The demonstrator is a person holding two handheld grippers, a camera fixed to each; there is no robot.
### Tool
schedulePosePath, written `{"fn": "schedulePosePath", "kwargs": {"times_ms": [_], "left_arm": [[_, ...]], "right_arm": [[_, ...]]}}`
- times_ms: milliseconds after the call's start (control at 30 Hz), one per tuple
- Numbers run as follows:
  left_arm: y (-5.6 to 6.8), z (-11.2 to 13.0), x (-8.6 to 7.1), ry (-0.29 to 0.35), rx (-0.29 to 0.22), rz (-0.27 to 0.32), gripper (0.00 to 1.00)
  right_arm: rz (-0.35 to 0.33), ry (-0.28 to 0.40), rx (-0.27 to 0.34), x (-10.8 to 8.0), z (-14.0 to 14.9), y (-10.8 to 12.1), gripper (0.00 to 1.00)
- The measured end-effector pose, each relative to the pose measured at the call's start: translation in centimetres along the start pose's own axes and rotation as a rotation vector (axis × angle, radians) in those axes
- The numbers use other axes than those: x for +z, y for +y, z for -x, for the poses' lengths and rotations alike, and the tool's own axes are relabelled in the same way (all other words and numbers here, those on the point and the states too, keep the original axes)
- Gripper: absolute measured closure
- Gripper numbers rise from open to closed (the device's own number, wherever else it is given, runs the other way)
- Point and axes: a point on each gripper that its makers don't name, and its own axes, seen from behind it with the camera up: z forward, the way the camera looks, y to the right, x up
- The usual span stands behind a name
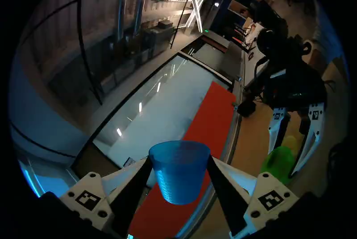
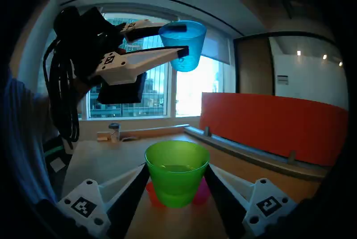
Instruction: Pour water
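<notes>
the left gripper (image 1: 180, 163) clamps a translucent blue cup (image 1: 180, 185), held high and upright; the right gripper (image 2: 176, 167) clamps a translucent green cup (image 2: 177, 190) low at the wooden table (image 2: 102, 158).

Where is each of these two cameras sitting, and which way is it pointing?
Left gripper view: rides on the left gripper, looking along its fingers past the blue cup it holds, toward a window and the orange partition; the right gripper shows at right.
Right gripper view: rides on the right gripper, looking over its green cup across the table to the window; a sleeve shows at left.
Shared: both cups, both grippers, the window, the orange partition.
</notes>
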Motion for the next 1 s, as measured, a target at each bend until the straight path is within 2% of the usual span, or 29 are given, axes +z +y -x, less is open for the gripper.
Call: {"fn": "schedulePosePath", "kwargs": {"times_ms": [200, 667, 1000], "left_arm": [[-0.3, 0.4, -0.2, -0.012, -0.132, 0.001, 0.14], [-0.9, 0.0, -0.3, 0.019, -0.495, 0.037, 0.14], [-1.2, 1.4, 0.1, -0.013, -0.756, 0.063, 0.14]], "right_arm": [[0.002, 0.005, 0.001, -0.2, -0.2, 0.1, 0.13], [0.009, 0.016, 0.001, -0.5, -0.7, 0.1, 0.12], [0.011, 0.029, -0.003, -0.9, -1.5, -0.1, 0.13]]}}
